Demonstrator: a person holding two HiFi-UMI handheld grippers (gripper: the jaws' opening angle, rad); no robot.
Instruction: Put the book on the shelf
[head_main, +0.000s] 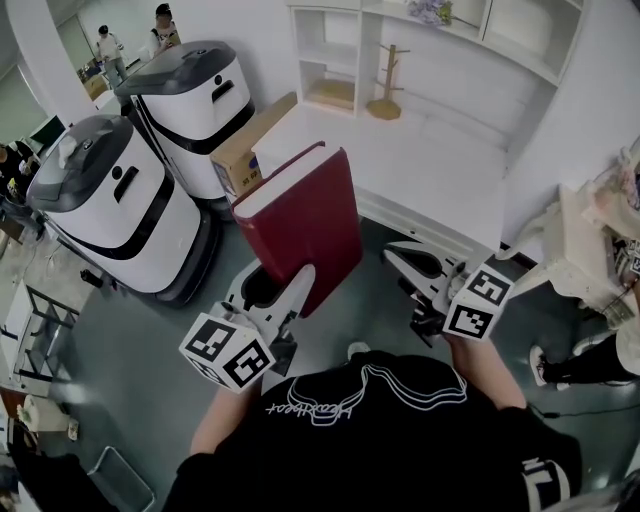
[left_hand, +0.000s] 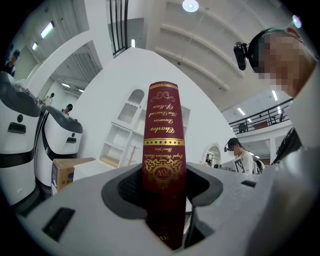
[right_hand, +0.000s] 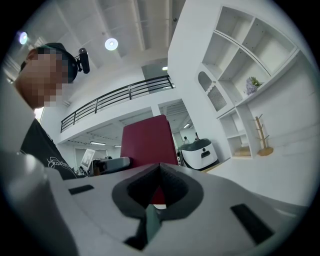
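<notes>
One white shelf (head_main: 371, 55) is filling the far side of the room, its compartments mostly standing bare, and everything else is lying on the person's side of it. Two white robots (head_main: 120, 205) are standing off to the shelf's left, and a cardboard box (head_main: 255, 145) is sitting between them and the shelf's low front ledge.

The red book (head_main: 305, 225) is hanging in the air in front of the shelf, not yet in any compartment, standing nearly upright with its page edges facing up. The left gripper (head_main: 285, 300) is clamping it by the lower end, its jaws standing fairly wide because the thick spine is filling the gap and both pads are pressing on the covers. The right gripper (head_main: 400, 258) is hovering beside the book, a little further to the shelf's right side, with its jaws together and nothing between them. A small wooden stand (head_main: 388, 85) is sitting in one of the shelf's lower compartments.

Most of the book's weight is riding above a grip taken low down, so I judge it is risking swinging over in the pads if the hand is jolted. A corner may also be catching a shelf divider on the way in, or knocking the wooden stand, since the free gripper is lending no support.
</notes>
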